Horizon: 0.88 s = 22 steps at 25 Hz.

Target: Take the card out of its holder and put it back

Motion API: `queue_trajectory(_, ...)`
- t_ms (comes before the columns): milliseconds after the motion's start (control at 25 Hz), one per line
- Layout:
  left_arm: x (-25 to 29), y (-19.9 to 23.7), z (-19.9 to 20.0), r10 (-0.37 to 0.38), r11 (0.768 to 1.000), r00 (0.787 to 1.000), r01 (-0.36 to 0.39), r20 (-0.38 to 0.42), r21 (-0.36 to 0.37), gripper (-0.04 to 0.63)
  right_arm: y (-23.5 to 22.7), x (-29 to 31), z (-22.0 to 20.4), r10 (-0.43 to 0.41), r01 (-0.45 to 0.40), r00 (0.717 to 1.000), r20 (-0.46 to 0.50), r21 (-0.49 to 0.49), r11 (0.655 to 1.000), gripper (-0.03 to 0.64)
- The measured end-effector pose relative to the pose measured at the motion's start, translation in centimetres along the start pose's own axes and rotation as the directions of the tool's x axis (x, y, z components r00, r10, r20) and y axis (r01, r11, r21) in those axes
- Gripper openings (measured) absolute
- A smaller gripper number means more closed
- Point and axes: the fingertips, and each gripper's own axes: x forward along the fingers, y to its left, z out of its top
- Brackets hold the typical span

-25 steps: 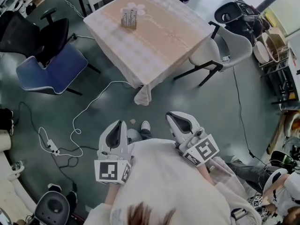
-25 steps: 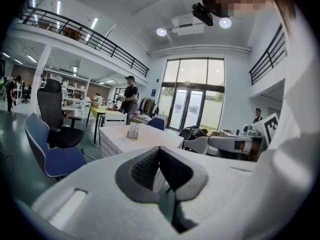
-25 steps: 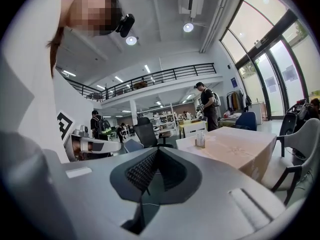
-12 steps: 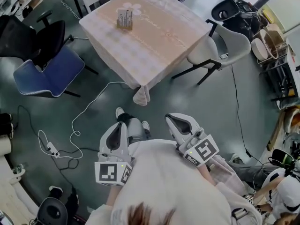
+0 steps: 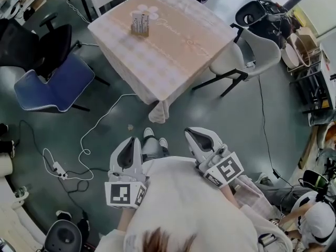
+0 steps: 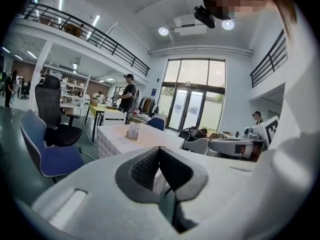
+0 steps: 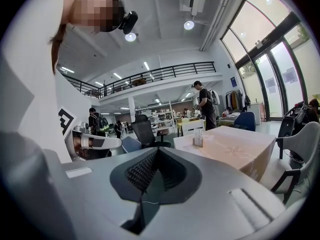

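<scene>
Left gripper [image 5: 135,140] and right gripper [image 5: 191,134], pale grey two-jaw tongs, both pressed together on nothing and held at the waist, probably only carried, since the small upright card holder [image 5: 139,24] stands well apart on the pink-checked cloth-covered table [image 5: 184,46].

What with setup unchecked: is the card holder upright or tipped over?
Upright: the card holder stands on its base on the table.

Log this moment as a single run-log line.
phase: before approach | left gripper: shut, empty | right gripper: shut, empty | small upright card holder: on beige checked-cloth table, far from both grippers
</scene>
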Motion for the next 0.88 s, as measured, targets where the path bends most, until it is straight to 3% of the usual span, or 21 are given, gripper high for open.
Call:
queue_trajectory(480,5.7,4.5,4.1,-0.058,0.997,0.998,0.059,-0.002,0.045,0.000,-1.9,6.7,2.0,-0.027,0.027,0.999,-0.019,-0.005,1.000,-0.002)
queue_trajectory(760,9.0,5.4,5.0,-0.123,0.986,0.992,0.126,-0.034,0.113,0.000,-3.6,9.5,2.9,-0.062,0.062,0.998,0.000,0.004,0.998,-0.002)
queue_trajectory(880,9.7,6.3,5.1,-0.137,0.984,0.990,0.141,-0.040,0.107,0.000,-3.9,10.6,2.7,-0.068,0.068,0.998,-0.005,0.025,0.997,-0.002)
